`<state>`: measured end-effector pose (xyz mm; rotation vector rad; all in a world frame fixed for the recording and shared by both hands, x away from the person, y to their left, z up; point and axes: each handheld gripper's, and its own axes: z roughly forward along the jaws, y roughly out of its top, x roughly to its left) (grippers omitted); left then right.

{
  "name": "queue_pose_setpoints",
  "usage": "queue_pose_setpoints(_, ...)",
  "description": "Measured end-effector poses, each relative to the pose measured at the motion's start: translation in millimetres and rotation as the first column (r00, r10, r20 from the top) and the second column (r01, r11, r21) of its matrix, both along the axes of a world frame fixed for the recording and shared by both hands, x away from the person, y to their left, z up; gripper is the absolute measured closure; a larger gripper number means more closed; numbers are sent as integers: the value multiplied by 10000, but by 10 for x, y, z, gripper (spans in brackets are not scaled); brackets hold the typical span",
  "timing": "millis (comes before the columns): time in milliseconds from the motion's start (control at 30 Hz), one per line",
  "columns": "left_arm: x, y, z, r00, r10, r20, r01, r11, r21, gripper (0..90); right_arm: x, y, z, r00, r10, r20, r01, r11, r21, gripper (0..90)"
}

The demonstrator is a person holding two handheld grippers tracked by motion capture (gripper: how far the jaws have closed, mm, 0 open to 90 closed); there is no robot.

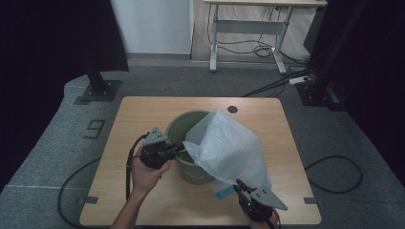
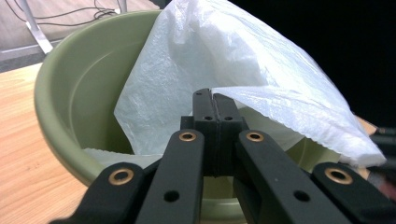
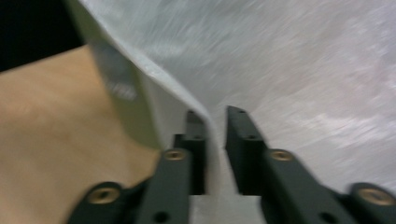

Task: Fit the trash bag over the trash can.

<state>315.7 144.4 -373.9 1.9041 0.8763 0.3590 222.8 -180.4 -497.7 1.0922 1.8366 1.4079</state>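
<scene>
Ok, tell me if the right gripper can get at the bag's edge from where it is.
Probably yes: the right gripper has its jaws apart, with the white bag's edge already running between them.

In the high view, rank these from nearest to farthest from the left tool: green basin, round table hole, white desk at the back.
1. Green basin: right beside the left tool.
2. Round table hole: far edge of the table.
3. White desk: across the floor, at the back.

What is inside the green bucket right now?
Part of the white plastic bag hangs into the green bucket; bare green wall shows beside it. The bag covers the bucket's bottom, so anything there is hidden.
</scene>
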Motion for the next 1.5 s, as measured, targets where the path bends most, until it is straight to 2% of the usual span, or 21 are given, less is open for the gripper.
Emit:
queue_pose_setpoints(100, 11, 30, 10, 9998, 154, 157, -157, 9996, 236, 900, 111, -56, 155, 9989, -270, 377, 248, 9981, 563, 885)
queue_pose_setpoints(133, 16, 48, 14, 9996, 189, 191, -194, 9995, 241, 900, 159, -71, 314, 9960, -409, 791, 344, 9961, 809, 886)
queue_pose_setpoints(167, 25, 67, 17, 9995, 208, 220, -213, 9995, 226, 900, 159, -71, 314, 9960, -409, 791, 344, 9961, 809, 886)
queue_pose_setpoints(200, 33, 86, 18, 9995, 224, 216, -229, 9995, 199, 900, 188, -65, 485, 9919, -442, 1193, 328, 9949, 959, 886)
queue_pose_setpoints(233, 42, 103, 18, 9995, 230, 198, -234, 9995, 191, 900, 188, -65, 485, 9919, -442, 1193, 328, 9949, 959, 886)
queue_pose_setpoints(267, 50, 118, 14, 9994, 267, 224, -272, 9994, 216, 900, 198, -39, 650, 9848, -415, 1689, 272, 9959, 858, 886)
queue_pose_setpoints(300, 58, 129, 8, 9993, 305, 238, -311, 9992, 251, 900, 198, -39, 650, 9848, -415, 1689, 272, 9959, 858, 886)
queue_pose_setpoints(333, 71, 144, -12, 9990, 360, 265, -371, 9985, 414, 900, 202, -13, 806, 9777, -337, 2071, 161, 9962, 860, 886)
queue_pose_setpoints(367, 71, 144, -12, 9990, 360, 265, -371, 9985, 414, 900, 202, -13, 806, 9777, -337, 2071, 161, 9962, 860, 886)
queue_pose_setpoints(400, 77, 143, -25, 9989, 375, 265, -388, 9979, 513, 900, 211, 20, 949, 9715, -204, 2362, 5, 9965, 838, 886)
queue_pose_setpoints(433, 83, 145, -36, 9989, 381, 269, -397, 9973, 613, 900, 211, 20, 949, 9715, -204, 2362, 5, 9965, 838, 886)
queue_pose_setpoints(533, 96, 162, -49, 9997, 220, 125, -227, 9979, 609, 896, 219, 84, 1122, 9633, 34, 2686, -253, 9966, 781, 886)
queue_pose_setpoints(600, 77, 154, -31, 9997, -71, 221, 60, 9986, 528, 804, 224, 127, 1192, 9593, 225, 2816, -412, 9973, 605, 886)
queue_pose_setpoints(633, 54, 135, -14, 9991, -144, 410, 121, 9983, 566, 718, 225, 143, 1206, 9590, 303, 2819, -477, 9973, 551, 886)
queue_pose_setpoints(733, -15, 52, 49, 9954, -398, 874, 345, 9975, 617, 506, 239, 154, 1175, 9629, 408, 2668, -570, 9970, 532, 887)
queue_pose_setpoints(867, -45, -90, 100, 9893, -625, 1319, 493, 9936, 1015, 408, 257, 122, 1069, 9706, 410, 2371, -593, 9958, 703, 886)
queue_pose_setpoints(967, -33, -201, 103, 9858, -1068, 1294, 915, 9887, 1188, 415, 251, 102, 1032, 9724, 493, 2281, -690, 9945, 791, 886)
queue_pose_setpoints(1133, -52, -343, 71, 9792, -1667, 1154, 1489, 9776, 1484, 464, 246, 73, 1075, 9702, 554, 2361, -758, 9940, 784, 886)
queue_pose_setpoints(1267, -47, -345, 54, 9768, -1966, 853, 1832, 9725, 1438, 639, 255, 33, 1096, 9714, 540, 2311, -759, 9933, 867, 886)
queue_pose_setpoints(1367, -12, -320, 34, 9772, -2067, 480, 1997, 9722, 1222, 773, 251, 34, 1044, 9750, 597, 2142, -807, 9926, 905, 886)
queue_pose_setpoints(1500, 9, -279, -5, 9785, -2047, 243, 2018, 9753, 894, 891, 249, 34, 939, 9801, 691, 1859, -879, 9916, 949, 859)
